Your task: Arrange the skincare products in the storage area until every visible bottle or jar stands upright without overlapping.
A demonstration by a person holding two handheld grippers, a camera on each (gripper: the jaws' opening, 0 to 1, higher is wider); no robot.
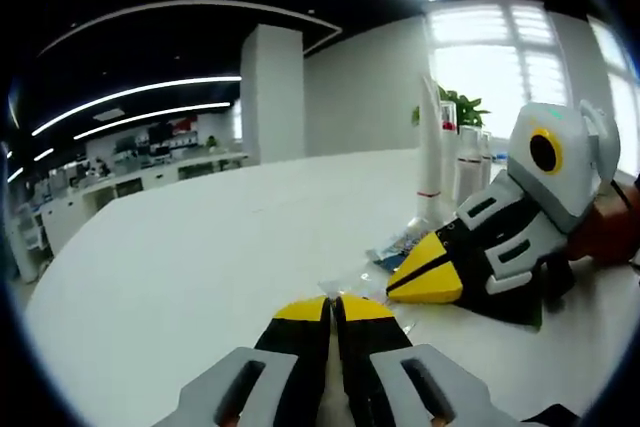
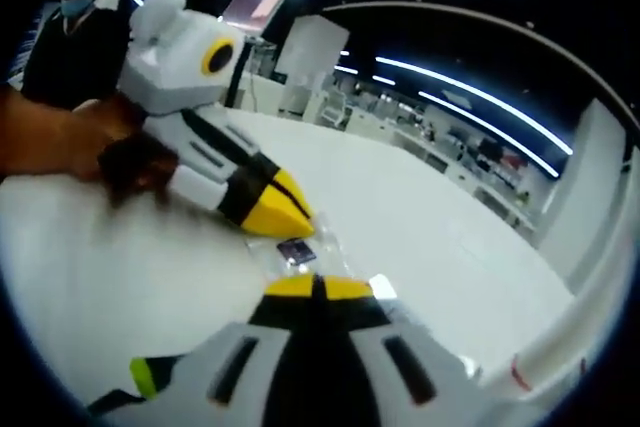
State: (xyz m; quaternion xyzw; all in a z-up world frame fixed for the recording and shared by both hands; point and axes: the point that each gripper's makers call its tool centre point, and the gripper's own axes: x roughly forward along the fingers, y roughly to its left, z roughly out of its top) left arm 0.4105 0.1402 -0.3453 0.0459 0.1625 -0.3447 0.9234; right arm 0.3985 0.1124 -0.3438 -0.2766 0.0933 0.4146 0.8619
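Standing bottles (image 1: 462, 162) behind right gripper (image 1: 425, 282), left gripper view.

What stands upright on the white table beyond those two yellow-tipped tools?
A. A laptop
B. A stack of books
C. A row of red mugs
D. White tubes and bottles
D: in the left gripper view, white tubes and bottles stand upright on the table beyond the right gripper.

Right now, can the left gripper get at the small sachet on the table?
Probably yes. The sachet lies on the white table just ahead of the left gripper, whose jaws are shut. The right gripper rests right beside it and may crowd the approach.
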